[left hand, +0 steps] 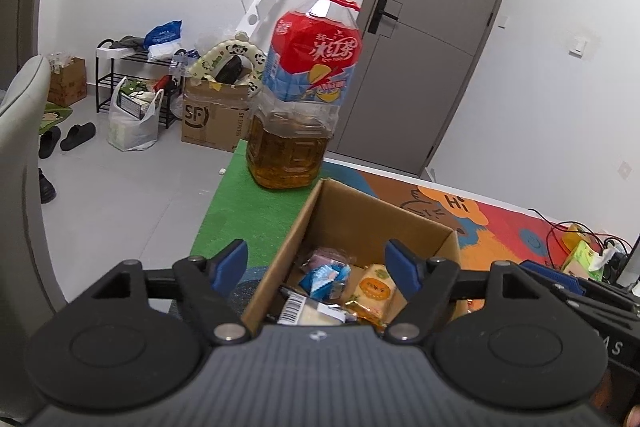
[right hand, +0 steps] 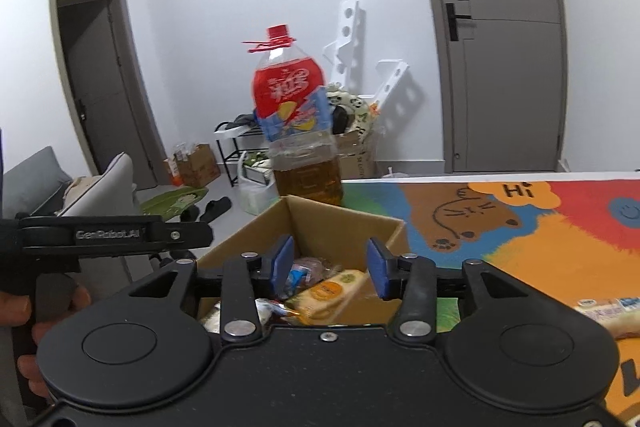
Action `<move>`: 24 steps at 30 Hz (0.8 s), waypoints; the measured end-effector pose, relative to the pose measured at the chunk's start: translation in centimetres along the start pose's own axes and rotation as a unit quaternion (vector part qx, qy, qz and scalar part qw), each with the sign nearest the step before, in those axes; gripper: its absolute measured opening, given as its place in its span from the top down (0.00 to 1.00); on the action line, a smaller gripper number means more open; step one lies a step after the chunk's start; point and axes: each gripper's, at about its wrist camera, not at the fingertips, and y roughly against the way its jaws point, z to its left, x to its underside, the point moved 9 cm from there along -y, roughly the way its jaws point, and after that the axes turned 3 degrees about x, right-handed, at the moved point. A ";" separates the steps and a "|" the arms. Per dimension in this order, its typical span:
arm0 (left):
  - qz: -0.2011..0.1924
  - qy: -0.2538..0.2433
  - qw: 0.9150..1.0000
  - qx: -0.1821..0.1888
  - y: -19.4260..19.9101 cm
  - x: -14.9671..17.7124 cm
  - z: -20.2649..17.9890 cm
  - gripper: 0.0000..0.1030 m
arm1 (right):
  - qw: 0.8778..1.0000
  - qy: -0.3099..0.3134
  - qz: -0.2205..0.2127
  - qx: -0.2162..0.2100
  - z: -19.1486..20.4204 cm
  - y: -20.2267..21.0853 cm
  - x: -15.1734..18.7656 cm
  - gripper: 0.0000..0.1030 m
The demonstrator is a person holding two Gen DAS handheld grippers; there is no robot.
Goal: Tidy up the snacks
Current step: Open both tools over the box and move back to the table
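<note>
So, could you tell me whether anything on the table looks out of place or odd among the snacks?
The large bottle stands out: a partly filled drink jug beside the cardboard box, not a snack. One wrapped snack lies on the mat outside the box. Nothing looks spilled.

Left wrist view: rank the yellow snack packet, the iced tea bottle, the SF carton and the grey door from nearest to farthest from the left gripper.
Measured from the left gripper:
1. Yellow snack packet, in the cardboard box, just beyond the right finger.
2. Iced tea bottle, upright behind the box's far left corner.
3. SF carton, on the floor past the table, left.
4. Grey door, in the far wall, right.
</note>
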 end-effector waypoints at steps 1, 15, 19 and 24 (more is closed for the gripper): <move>0.001 -0.001 1.000 0.002 0.0 0.0 -0.2 0.27 | 1.000 -0.004 0.001 0.005 -0.4 0.1 0.1 0.59; 0.021 -0.036 0.999 0.030 -0.6 1.3 -4.4 0.24 | 0.996 -0.044 0.016 0.076 -7.2 3.1 2.2 0.46; 0.021 -0.050 0.998 0.041 -0.8 1.5 -6.4 0.24 | 0.994 -0.056 0.016 0.091 -9.1 4.2 2.6 0.44; 0.024 -0.070 0.996 0.058 -1.5 1.7 -9.0 0.24 | 0.992 -0.060 0.017 0.111 -11.3 5.3 2.9 0.44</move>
